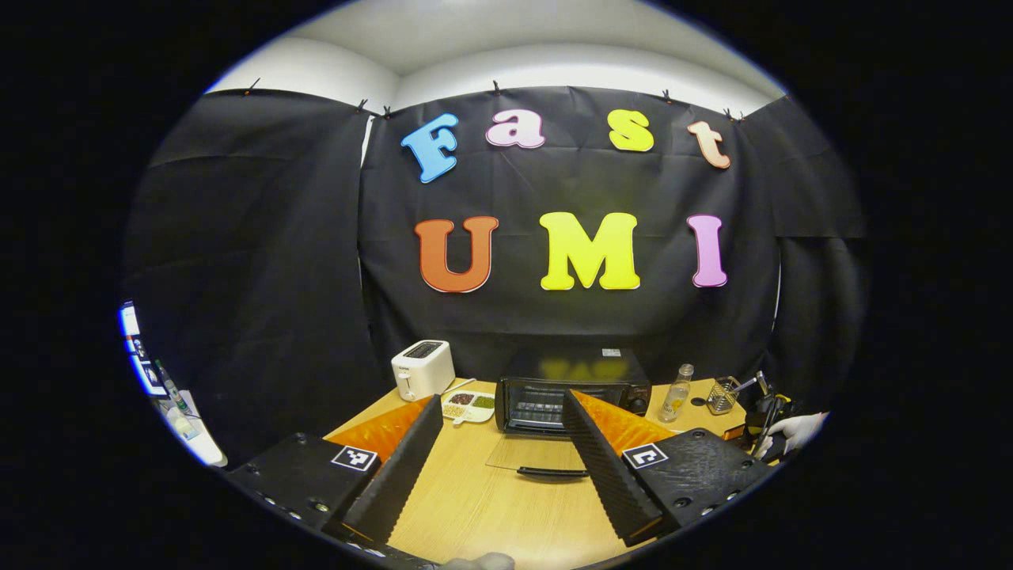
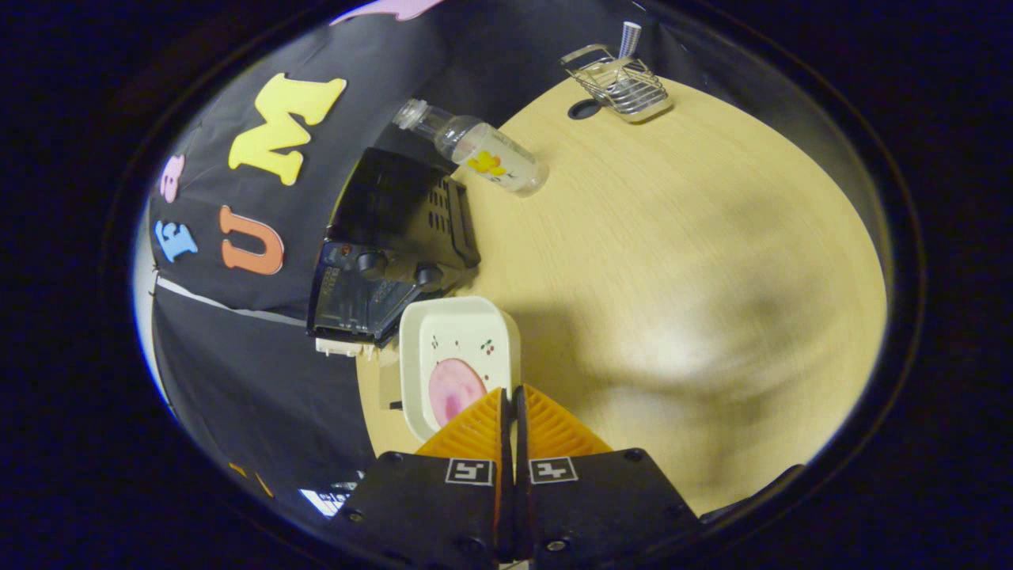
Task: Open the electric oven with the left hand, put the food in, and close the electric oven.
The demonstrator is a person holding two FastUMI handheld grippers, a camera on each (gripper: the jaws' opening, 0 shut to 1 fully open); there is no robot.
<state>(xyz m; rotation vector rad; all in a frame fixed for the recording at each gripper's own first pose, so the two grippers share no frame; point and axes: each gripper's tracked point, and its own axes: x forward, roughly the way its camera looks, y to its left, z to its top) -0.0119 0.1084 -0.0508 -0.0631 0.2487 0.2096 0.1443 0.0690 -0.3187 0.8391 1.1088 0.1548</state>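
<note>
In the left gripper view the left gripper's [image 1: 498, 443] fingers hide the oven's [image 1: 571, 389] lower corners, and what sits on its racks is too small to tell. In the right gripper view the right gripper [image 2: 510, 404] covers the dish's [image 2: 457, 356] near rim, and the tabletop [image 2: 712, 301] at right is blurred.

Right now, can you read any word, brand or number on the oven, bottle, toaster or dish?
No text is readable.
oven sticker: too small.
oven control panel: blurred.
bottle label: picture, words blurred.
toaster: front mark too small.
dish: small pictures, no words.
</note>
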